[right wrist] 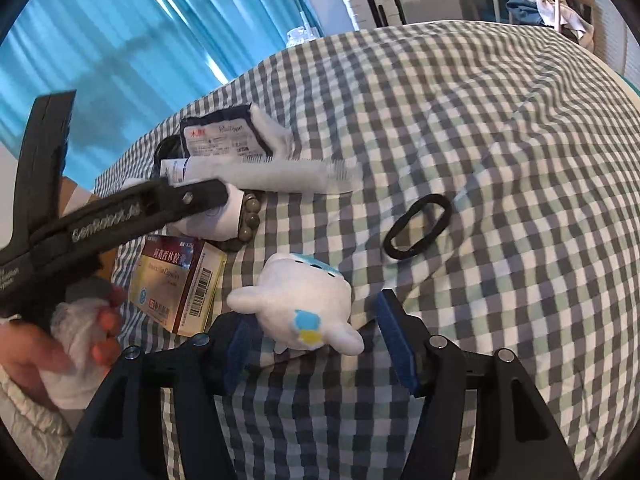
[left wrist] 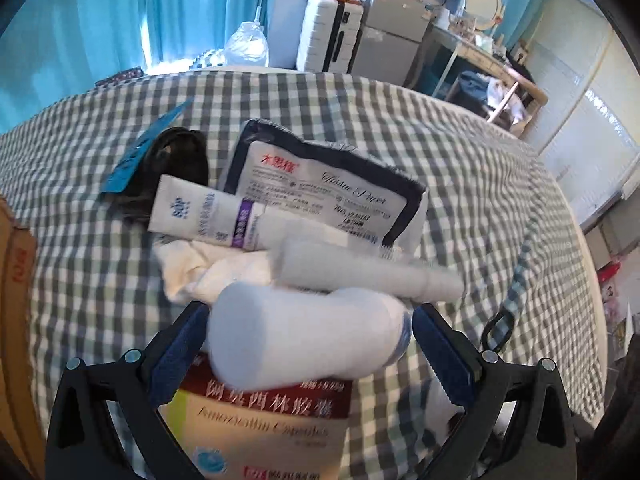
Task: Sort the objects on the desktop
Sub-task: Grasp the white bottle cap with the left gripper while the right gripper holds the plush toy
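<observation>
In the left wrist view my left gripper (left wrist: 310, 344) has its jaws around a white bottle (left wrist: 304, 336) and holds it above a red and yellow medicine box (left wrist: 264, 420). Beyond lie a white tube (left wrist: 224, 216), a tissue pack (left wrist: 320, 188), a white comb (left wrist: 368, 268) and a black cable with a blue tag (left wrist: 176, 160). In the right wrist view my right gripper (right wrist: 316, 340) is open around a white plush toy (right wrist: 296, 304). A black hair band (right wrist: 416, 226) lies to the right. The left gripper (right wrist: 224, 200) shows at left by a bead bracelet (right wrist: 250, 216).
Everything lies on a green and grey checked bedspread (right wrist: 500, 140). A cardboard box edge (left wrist: 16, 300) stands at the left. Blue curtains (left wrist: 120, 12), a white suitcase (left wrist: 332, 36) and a cluttered desk (left wrist: 488, 60) stand beyond the bed.
</observation>
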A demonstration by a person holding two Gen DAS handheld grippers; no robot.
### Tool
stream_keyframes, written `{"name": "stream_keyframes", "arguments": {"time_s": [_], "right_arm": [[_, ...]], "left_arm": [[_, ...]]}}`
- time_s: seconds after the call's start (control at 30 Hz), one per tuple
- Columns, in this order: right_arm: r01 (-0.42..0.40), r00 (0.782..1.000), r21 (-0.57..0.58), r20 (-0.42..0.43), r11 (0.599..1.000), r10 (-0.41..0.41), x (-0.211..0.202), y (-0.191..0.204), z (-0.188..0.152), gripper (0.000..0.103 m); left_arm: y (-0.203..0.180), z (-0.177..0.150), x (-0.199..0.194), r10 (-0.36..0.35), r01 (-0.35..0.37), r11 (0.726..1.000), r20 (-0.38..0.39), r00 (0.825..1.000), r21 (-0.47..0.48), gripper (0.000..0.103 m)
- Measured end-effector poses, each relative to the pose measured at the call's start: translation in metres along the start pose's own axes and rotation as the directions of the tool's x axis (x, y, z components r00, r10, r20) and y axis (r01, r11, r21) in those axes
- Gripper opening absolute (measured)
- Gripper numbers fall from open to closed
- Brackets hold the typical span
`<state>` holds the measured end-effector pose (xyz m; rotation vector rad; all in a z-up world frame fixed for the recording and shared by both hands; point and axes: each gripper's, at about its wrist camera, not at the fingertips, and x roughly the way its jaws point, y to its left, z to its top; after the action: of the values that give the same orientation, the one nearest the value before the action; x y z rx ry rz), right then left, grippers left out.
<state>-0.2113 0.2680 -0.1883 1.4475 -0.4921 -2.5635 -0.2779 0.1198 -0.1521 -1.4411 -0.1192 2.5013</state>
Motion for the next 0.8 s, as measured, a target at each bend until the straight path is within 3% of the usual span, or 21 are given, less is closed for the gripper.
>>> {"name": "stream_keyframes", "arguments": {"time_s": [0.07,0.1,0.13,0.17,0.27,0.3,0.33,0.5,0.8], "right_arm": [[0.004,1.0,-0.006,-0.001,1.0,-0.004,0.0,0.001,-0.001,0.059],[0.004,1.0,-0.007,0.0,1.0,-0.004,0.0,0.001,-0.001,0.058],[0.0,1.0,-0.007,0.005,1.0,0.0,-0.001,0.002,-0.001,0.054],[-0.007,1.0,-0.007,0.008,1.0,0.007,-0.002,0.002,-0.001,0.045],[0.004,1.0,-0.025,0.017,1.0,-0.004,-0.006,0.006,-0.001,0.045],[0.008,1.0,-0.028,0.019,1.0,-0.007,-0.006,0.008,-0.002,0.045],[0.01,1.0,-0.029,0.023,1.0,-0.009,-0.008,0.008,-0.002,0.045],[0.014,0.999,-0.025,0.039,1.0,-0.013,-0.017,0.012,-0.003,0.045],[-0.003,0.998,-0.024,0.069,1.0,0.005,-0.049,0.022,-0.012,0.045]], "left_arm": [[0.005,-0.001,-0.005,-0.049,0.05,0.998,0.044,0.998,-0.022,0.093],[0.007,-0.001,-0.007,-0.06,0.061,0.998,0.054,0.997,-0.032,0.078],[0.009,0.0,-0.009,-0.057,0.06,0.997,0.057,0.997,-0.039,0.069],[0.01,0.0,-0.011,-0.056,0.058,0.998,0.052,0.997,-0.037,0.069],[0.012,-0.002,-0.021,-0.078,0.079,0.997,0.054,0.995,-0.018,0.056],[0.012,-0.004,-0.025,-0.076,0.076,0.997,0.057,0.995,-0.011,0.048],[0.01,-0.004,-0.031,-0.073,0.073,0.997,0.064,0.995,0.001,0.033],[0.004,-0.013,-0.059,-0.065,0.06,0.996,0.083,0.994,0.064,0.032],[0.0,-0.025,-0.112,-0.064,0.057,0.996,0.124,0.99,0.062,0.032]]}}
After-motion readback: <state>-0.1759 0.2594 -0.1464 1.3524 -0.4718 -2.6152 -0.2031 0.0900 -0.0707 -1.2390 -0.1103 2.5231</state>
